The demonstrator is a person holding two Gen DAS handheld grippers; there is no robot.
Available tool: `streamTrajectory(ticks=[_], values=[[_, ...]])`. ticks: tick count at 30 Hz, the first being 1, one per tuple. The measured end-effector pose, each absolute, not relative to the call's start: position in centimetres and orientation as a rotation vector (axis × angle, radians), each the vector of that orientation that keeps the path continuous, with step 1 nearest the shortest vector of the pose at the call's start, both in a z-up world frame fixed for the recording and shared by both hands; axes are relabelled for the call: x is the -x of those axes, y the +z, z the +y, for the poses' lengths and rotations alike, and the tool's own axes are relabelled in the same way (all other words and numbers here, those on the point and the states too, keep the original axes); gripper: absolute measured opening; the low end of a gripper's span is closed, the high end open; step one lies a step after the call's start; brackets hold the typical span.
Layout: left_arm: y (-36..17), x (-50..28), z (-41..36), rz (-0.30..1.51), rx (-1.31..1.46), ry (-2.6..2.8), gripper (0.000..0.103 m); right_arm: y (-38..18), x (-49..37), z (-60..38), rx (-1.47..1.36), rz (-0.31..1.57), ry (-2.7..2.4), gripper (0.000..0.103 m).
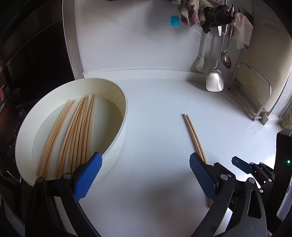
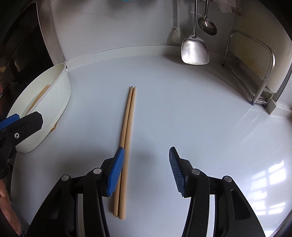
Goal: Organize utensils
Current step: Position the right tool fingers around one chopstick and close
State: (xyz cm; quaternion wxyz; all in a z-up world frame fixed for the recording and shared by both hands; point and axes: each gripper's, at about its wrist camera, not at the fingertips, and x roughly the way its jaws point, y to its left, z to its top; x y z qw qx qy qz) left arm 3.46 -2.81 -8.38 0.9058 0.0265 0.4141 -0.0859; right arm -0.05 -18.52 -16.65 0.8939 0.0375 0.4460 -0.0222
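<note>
A pair of wooden chopsticks (image 2: 128, 118) lies side by side on the white counter (image 2: 200, 113), pointing away from me. My right gripper (image 2: 146, 149) is open low over their near half. The pair sits just inside its left fingertip (image 2: 118, 160), and the right pad stands well apart from it. A white oval tub (image 1: 116, 142) to the left holds several chopsticks (image 1: 80, 131). My left gripper (image 1: 146, 155) is wide open with nothing between its fingers, its left finger over the tub's near rim. The loose pair (image 1: 193, 134) runs behind its right finger.
A steel spatula (image 1: 215, 80), a ladle (image 1: 226, 60) and a white brush (image 1: 200, 62) hang on the back wall under some cloths (image 1: 191, 12). A metal rack (image 1: 255, 94) stands in the right corner. Beyond the counter's left edge it is dark.
</note>
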Motion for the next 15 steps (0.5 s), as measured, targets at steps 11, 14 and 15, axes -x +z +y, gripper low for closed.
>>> streamTrajectory(ticks=[11,14,15], values=[[-8.53,-3.30,-2.29,0.850,-0.040,-0.197,0.095,-17.12,-0.63,-18.01,-0.065,0.920,-0.070,0.049],[-8.51,-3.25,-2.30,0.846,-0.041,-0.200,0.095,-17.22,-0.82,-17.87,-0.044,0.921,-0.071,0.049],[-8.49,-3.25,-2.31,0.845,-0.042,-0.199,0.095,-17.22,-0.88,-17.81,-0.037,0.920,-0.070,0.049]])
